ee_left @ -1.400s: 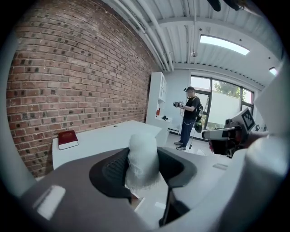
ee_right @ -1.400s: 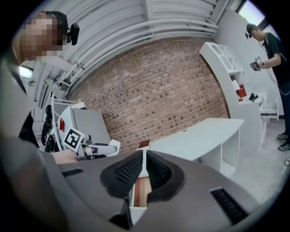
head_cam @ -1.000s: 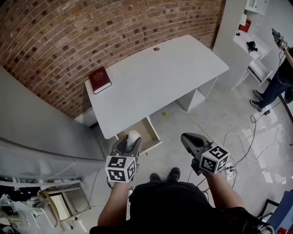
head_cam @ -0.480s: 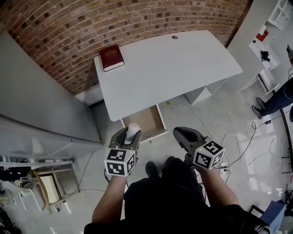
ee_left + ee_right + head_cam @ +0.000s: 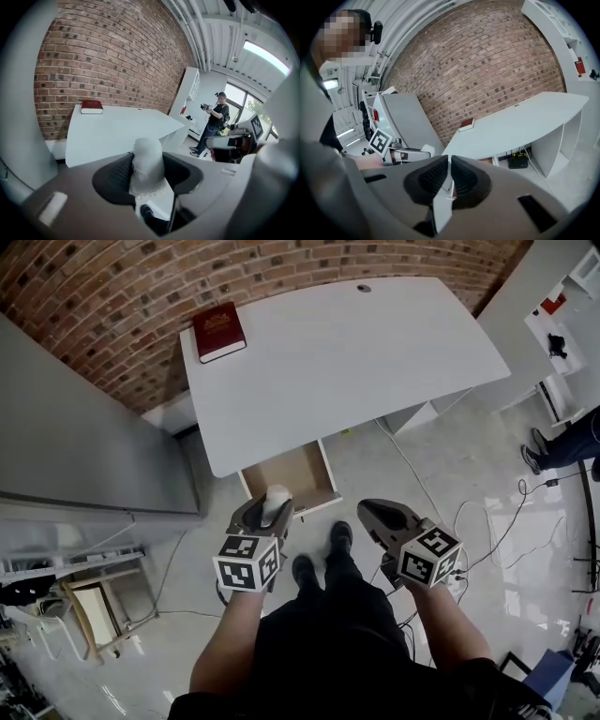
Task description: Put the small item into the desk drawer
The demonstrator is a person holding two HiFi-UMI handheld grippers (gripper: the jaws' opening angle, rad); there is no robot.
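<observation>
Drawer stands open, deposit pending: left tool clamps small white item near its front; right tool closed, empty.

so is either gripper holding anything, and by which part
The left gripper holds the small white item, jaws clamped on the sides of its lower part, its top poking out. The right gripper is shut and empty.

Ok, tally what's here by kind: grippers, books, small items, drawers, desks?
2 grippers: left gripper, right gripper
1 book
1 small item, held in the left gripper
1 drawer, open
1 desk
Total: 6
</observation>
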